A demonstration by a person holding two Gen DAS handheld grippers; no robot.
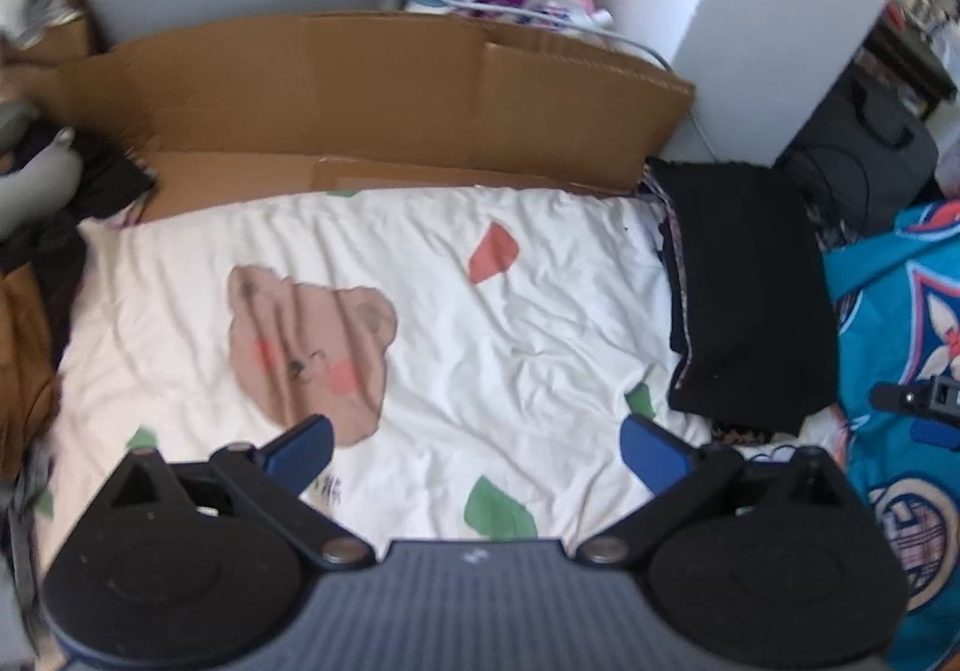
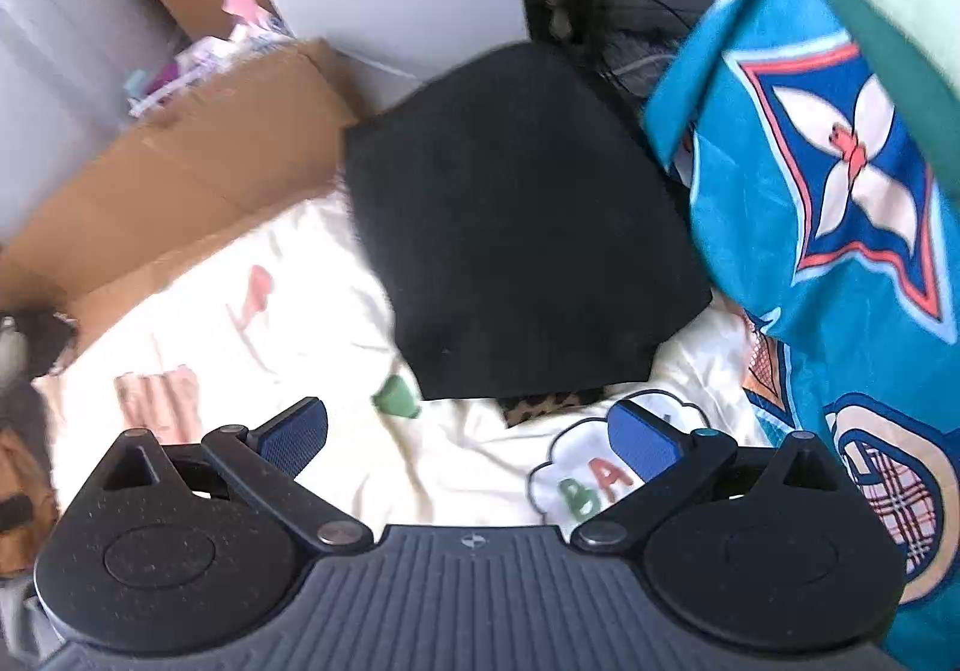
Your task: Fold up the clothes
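The left gripper [image 1: 477, 446] is held above a cream bedsheet [image 1: 480, 347], its blue-padded jaws spread wide with nothing between them. A brown bear face [image 1: 312, 353], a red patch [image 1: 493, 252] and green leaf shapes [image 1: 501, 509] are printed on the sheet, which is creased all over. A folded black garment [image 1: 741, 287] is laid at the sheet's right side, on top of a small stack of other folded pieces whose patterned edges are seen along its left border. A turquoise printed cloth [image 1: 900, 371] is found just right of that stack, and a flattened cardboard box [image 1: 372, 89] is stood along the far edge of the sheet. A heap of dark and brown clothing [image 1: 36, 275] is piled at the left edge.

The right gripper [image 2: 468, 443] is likewise spread wide and empty. It is pointed toward the same black garment [image 2: 516, 227], which lies just beyond its fingertips. A leopard-patterned piece [image 2: 549, 407] is seen poking out under the garment's near edge, though what it belongs to cannot be told through the blur. The turquoise cloth [image 2: 780, 203] is draped along the right side, touching the garment's right edge.
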